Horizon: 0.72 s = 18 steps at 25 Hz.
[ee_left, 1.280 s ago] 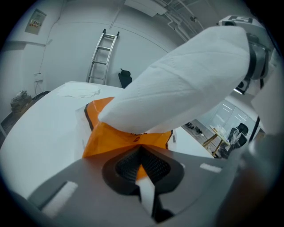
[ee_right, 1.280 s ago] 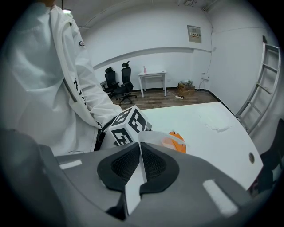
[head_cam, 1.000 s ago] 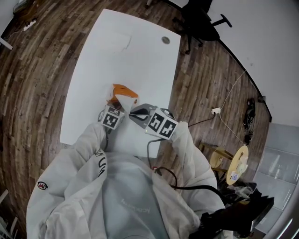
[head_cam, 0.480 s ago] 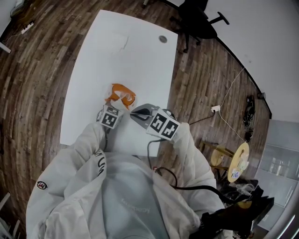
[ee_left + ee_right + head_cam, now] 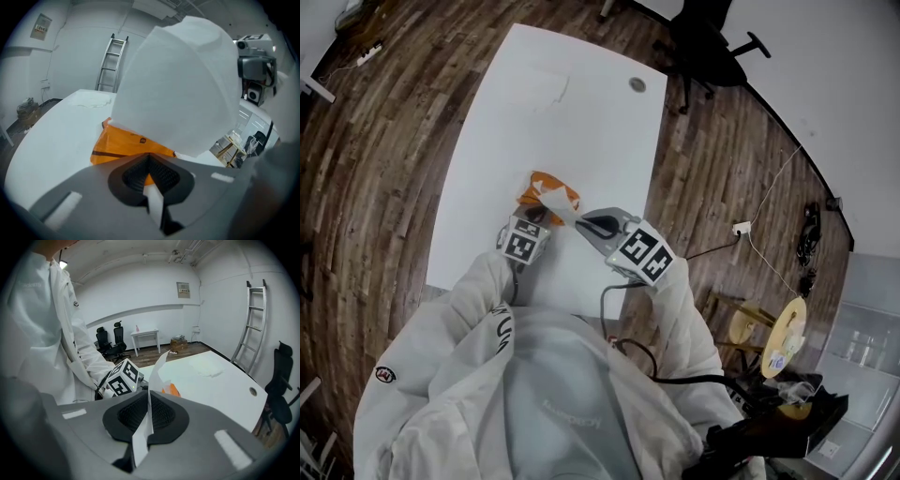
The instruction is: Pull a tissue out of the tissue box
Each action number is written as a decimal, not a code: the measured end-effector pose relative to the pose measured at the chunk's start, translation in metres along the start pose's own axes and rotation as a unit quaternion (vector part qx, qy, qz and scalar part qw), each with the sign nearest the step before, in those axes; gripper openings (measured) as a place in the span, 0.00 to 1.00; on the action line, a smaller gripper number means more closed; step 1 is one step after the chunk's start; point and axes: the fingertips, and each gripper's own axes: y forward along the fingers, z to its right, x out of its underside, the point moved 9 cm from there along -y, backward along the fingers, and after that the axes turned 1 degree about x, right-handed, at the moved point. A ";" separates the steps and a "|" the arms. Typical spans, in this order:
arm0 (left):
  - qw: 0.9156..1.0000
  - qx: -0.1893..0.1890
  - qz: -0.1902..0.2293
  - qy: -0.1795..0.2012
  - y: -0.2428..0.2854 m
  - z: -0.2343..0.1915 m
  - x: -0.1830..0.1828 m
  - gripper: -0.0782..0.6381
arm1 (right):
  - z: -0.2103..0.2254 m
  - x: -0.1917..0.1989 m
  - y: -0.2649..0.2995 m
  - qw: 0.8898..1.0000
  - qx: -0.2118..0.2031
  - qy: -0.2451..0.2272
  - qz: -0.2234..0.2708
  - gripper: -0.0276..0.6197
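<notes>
An orange tissue pack [image 5: 551, 186] lies on the white table [image 5: 562, 122] near its front edge. My left gripper [image 5: 533, 216] is shut on the pack's near edge; orange [image 5: 123, 145] shows between its pads. A white tissue [image 5: 557, 207] stretches from the pack to my right gripper [image 5: 582, 223], which is shut on it. In the right gripper view the sheet [image 5: 156, 370] runs up out of the closed jaws, with the pack [image 5: 172, 390] behind. The tissue [image 5: 178, 89] fills much of the left gripper view and hides the pack's opening.
A flat white sheet [image 5: 555, 89] lies at the table's far end, near a round cable hole [image 5: 637, 84]. A black office chair [image 5: 712, 37] stands beyond the far corner. A ladder [image 5: 108, 61] leans on the wall. Cables run over the wood floor on the right.
My right gripper has moved up and to the right with the tissue, which now stretches out from the pack. The left gripper has stayed on the pack.
</notes>
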 end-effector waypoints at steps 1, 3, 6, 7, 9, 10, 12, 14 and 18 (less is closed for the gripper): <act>1.000 -0.002 0.002 0.001 -0.002 0.001 0.000 0.11 | 0.001 0.001 -0.002 1.000 0.006 0.003 0.007 0.05; 1.000 -0.004 0.005 0.004 -0.007 0.003 -0.002 0.11 | 0.004 0.002 -0.005 0.999 0.019 0.010 0.024 0.05; 1.000 -0.008 0.012 0.008 -0.016 0.006 -0.003 0.11 | 0.006 0.003 -0.008 0.998 0.034 0.024 0.052 0.05; 1.000 -0.010 0.013 0.009 -0.018 0.007 -0.003 0.11 | 0.006 0.004 -0.009 0.997 0.038 0.029 0.059 0.05; 1.000 -0.014 0.017 0.010 -0.024 0.010 -0.004 0.11 | 0.007 0.006 -0.010 0.996 0.043 0.037 0.073 0.05; 1.000 -0.016 0.019 0.009 -0.026 0.011 -0.004 0.11 | 0.007 0.007 -0.011 0.995 0.044 0.041 0.079 0.05; 1.000 -0.021 0.022 0.009 -0.031 0.013 -0.005 0.11 | 0.007 0.009 -0.011 0.994 0.045 0.047 0.089 0.05; 0.999 -0.027 0.025 0.010 -0.034 0.013 -0.006 0.11 | 0.008 0.010 -0.012 0.993 0.045 0.048 0.096 0.05; 0.999 -0.039 0.032 0.014 -0.044 0.014 -0.005 0.11 | 0.005 0.010 -0.018 0.991 0.052 0.044 0.116 0.05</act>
